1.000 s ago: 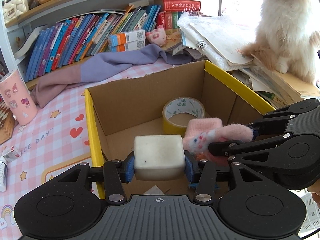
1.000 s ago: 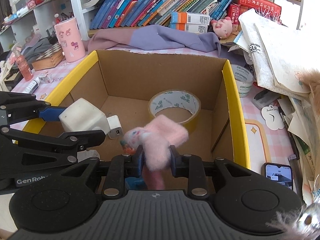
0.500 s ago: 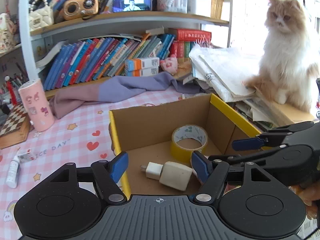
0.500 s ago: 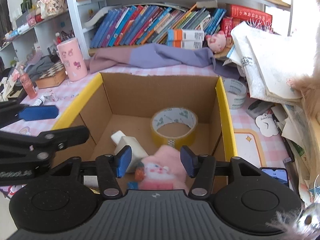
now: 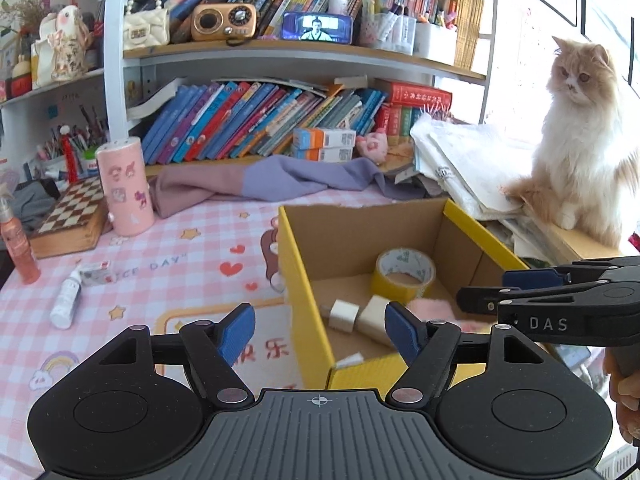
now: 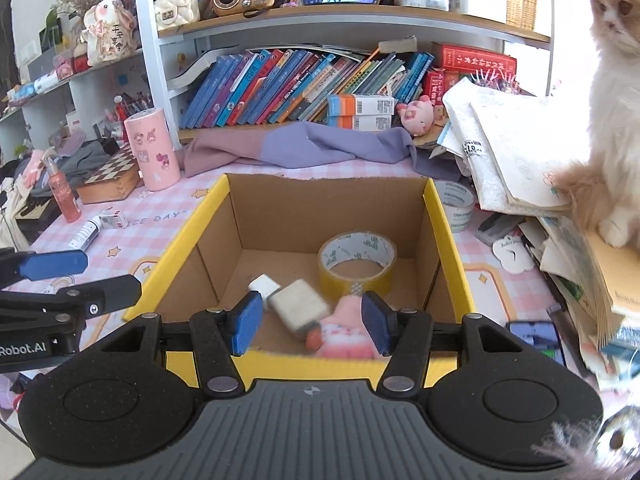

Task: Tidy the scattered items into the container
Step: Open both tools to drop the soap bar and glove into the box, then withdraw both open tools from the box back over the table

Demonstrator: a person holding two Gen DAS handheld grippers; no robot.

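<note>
The cardboard box (image 5: 304,320) with yellow outer walls (image 6: 448,248) stands on the pink checked tablecloth. Inside it lie a yellow tape roll (image 5: 404,276) (image 6: 358,260), a white charger block (image 5: 374,320) (image 6: 298,304), a small white adapter (image 5: 344,316) (image 6: 264,286) and a pink plush toy (image 5: 432,308) (image 6: 344,332). My left gripper (image 5: 320,334) (image 6: 112,274) hangs open over the box's near left corner, with nothing between its pads. My right gripper (image 6: 312,324) (image 5: 484,290) is open above the near wall, well above the plush.
A white tube (image 5: 66,300), a small carton (image 5: 94,274) and a pink spray bottle (image 5: 16,240) lie left of the box. A second tape roll (image 6: 456,200) and a phone (image 6: 536,340) are on its right. A cat (image 5: 580,140) sits on stacked papers; a pink cup (image 5: 126,188) and cloth (image 5: 260,184) lie behind.
Both grippers opened: the left let go of the white charger block, the right of the pink plush, and both now lie in the box. Both grippers drew back and rose.
</note>
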